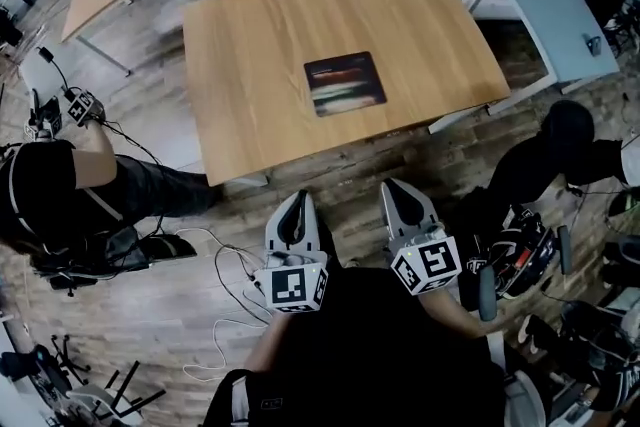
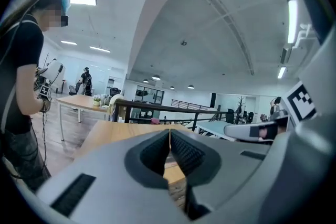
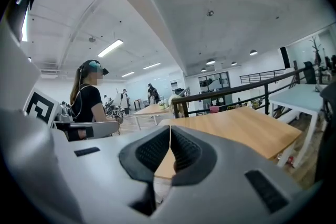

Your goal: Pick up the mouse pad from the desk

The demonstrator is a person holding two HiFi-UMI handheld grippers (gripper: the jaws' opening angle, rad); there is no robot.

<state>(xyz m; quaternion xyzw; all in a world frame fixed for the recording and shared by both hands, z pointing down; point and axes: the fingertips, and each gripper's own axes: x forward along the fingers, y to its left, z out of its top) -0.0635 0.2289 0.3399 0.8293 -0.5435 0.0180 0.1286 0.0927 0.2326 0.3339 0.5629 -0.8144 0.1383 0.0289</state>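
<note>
Mouse pad [image 1: 345, 83] is lying flat near the middle of the wooden worktop [image 1: 250, 65], well ahead of both grippers. It is looking thin, light and floppy, so lifting an edge or corner is probably the best hold. Left gripper [image 1: 297, 205] and right gripper [image 1: 395, 190] are hovering short of the worktop, jaws pressed together, holding nothing. Blur is smearing the pad's print, and neither gripper view is showing it clearly.

Light wooden desk [image 1: 260, 55] on wood-plank floor [image 1: 160, 315], dark mouse pad [image 1: 345, 83] flat near its front edge
</note>
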